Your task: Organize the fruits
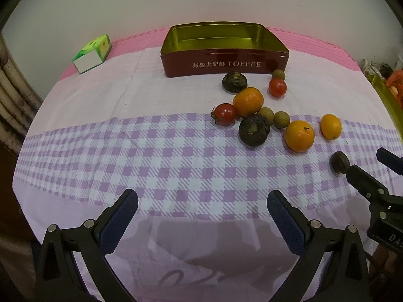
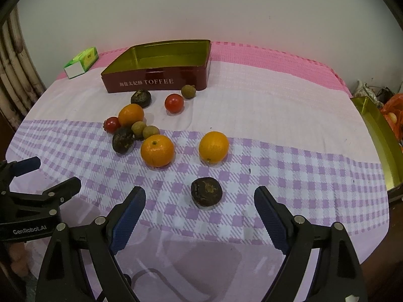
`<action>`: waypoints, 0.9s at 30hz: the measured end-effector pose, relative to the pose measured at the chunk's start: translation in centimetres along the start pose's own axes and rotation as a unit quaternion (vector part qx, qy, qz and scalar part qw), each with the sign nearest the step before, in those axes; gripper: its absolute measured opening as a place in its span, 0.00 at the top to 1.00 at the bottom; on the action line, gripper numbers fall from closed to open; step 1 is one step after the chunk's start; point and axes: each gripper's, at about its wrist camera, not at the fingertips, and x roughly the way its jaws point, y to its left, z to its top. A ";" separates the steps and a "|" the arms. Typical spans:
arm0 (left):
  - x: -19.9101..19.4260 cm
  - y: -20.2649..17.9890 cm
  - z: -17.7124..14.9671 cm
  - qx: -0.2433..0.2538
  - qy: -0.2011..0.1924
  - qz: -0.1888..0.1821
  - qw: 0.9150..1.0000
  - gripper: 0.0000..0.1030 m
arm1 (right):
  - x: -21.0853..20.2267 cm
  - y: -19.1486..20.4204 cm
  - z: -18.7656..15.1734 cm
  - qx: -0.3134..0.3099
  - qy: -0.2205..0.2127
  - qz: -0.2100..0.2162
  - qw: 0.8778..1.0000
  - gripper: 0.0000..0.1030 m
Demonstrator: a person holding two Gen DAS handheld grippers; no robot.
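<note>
Right wrist view: the dark brown, round, wrinkled fruit (image 2: 206,193) lies on the purple-checked cloth (image 2: 302,176) just ahead of the right gripper (image 2: 200,201), centred between its wide-spread blue-padded jaws; this gripper is judged nearer than the left gripper (image 1: 202,207), also wide and empty. Fruit squat, stem scar facing up, no clear long axis; open red toffee tin (image 2: 161,75) lies far ahead-left

Second tin (image 2: 377,136) at 3 o'clock cut by edge; orange bag (image 2: 393,115) contents unclear.
</note>
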 end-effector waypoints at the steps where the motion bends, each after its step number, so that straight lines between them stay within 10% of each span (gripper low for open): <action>1: -0.1 -0.5 -0.1 0.000 0.001 0.002 1.000 0.01 | 0.0 0.0 0.0 0.001 0.000 0.000 1.000 0.18; 27: 1.5 -0.8 -0.2 -0.005 -0.001 -0.015 1.000 0.01 | 0.4 0.1 -0.1 0.001 0.003 -0.001 1.000 0.18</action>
